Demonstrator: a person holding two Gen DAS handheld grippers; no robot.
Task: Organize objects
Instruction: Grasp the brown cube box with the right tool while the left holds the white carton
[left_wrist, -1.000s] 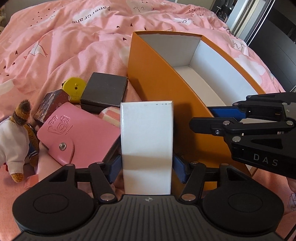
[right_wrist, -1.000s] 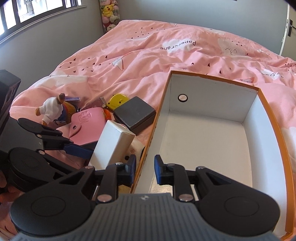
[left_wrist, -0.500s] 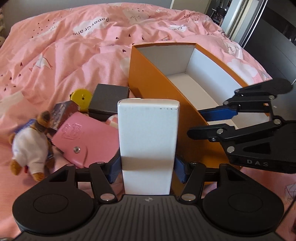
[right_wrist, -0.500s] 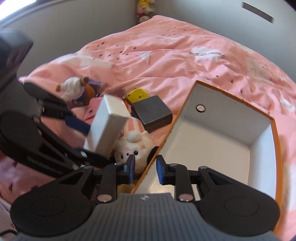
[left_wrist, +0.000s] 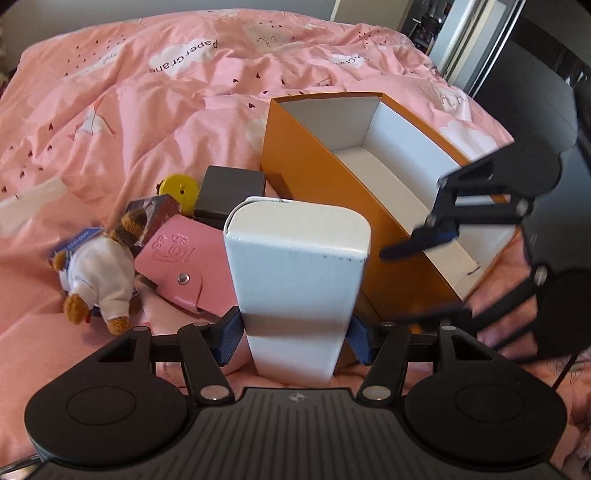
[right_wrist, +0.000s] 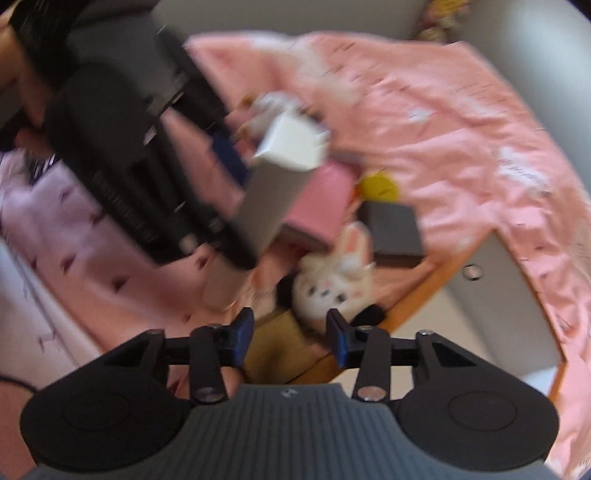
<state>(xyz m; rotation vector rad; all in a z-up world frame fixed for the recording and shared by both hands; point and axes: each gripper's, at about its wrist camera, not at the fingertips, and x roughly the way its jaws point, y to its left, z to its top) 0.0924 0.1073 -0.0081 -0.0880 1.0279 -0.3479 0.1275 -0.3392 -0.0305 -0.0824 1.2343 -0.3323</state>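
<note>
My left gripper (left_wrist: 295, 332) is shut on a tall white box (left_wrist: 297, 273) and holds it above the pink bedspread, left of the open orange box (left_wrist: 325, 173), whose white inside is bare. The white box also shows in the blurred right wrist view (right_wrist: 280, 173). My right gripper (right_wrist: 290, 334) is open and empty, above a white bunny plush (right_wrist: 336, 280) by the orange box's near corner (right_wrist: 417, 295). It shows at the right of the left wrist view (left_wrist: 436, 240).
On the bed left of the orange box lie a pink card wallet (left_wrist: 184, 266), a dark grey box (left_wrist: 231, 192), a yellow round thing (left_wrist: 181, 188), a small patterned box (left_wrist: 151, 214) and a bear plush in white (left_wrist: 98, 273). Dark furniture stands at the far right.
My left gripper has lifted the white box higher. My right gripper has swung left off the orange box's edge toward the bunny plush and opened wider; its view is now blurred.
</note>
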